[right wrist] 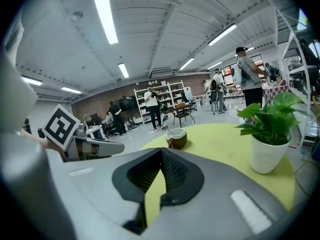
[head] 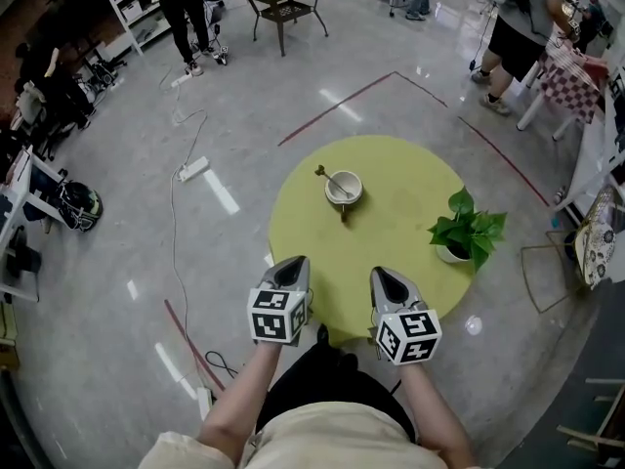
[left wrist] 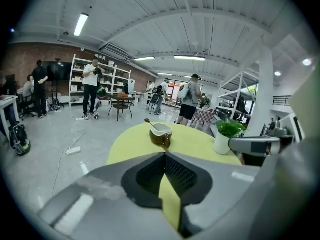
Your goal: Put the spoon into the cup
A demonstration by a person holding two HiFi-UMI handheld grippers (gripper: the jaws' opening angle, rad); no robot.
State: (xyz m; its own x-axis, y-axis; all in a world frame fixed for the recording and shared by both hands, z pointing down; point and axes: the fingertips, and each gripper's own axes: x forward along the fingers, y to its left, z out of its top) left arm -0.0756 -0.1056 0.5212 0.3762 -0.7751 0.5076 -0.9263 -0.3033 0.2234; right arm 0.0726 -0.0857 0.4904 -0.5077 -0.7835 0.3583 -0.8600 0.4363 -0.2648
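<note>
Across the yellow table point(head: 400, 213) the spoon point(head: 327, 176) sat in the cup point(head: 354, 195), and my left gripper point(head: 292, 261) and right gripper point(head: 387, 272), both closed on nothing, could have tipped it with a careless bump.

Left gripper point(head: 292, 262) and right gripper point(head: 387, 273) were grey, with black ribbed pads point(left wrist: 149, 175) and 1 black-and-white marker cube point(head: 276, 315) each. The person wore a cream top point(head: 312, 444) and black trousers point(head: 330, 375).

On the round bench point(head: 400, 213), the spoon point(head: 332, 178) sits in the cup point(head: 343, 190) (potted plant point(head: 467, 229) well to its right); the left gripper point(head: 292, 265) and right gripper point(head: 390, 276) hover at the near edge.
</note>
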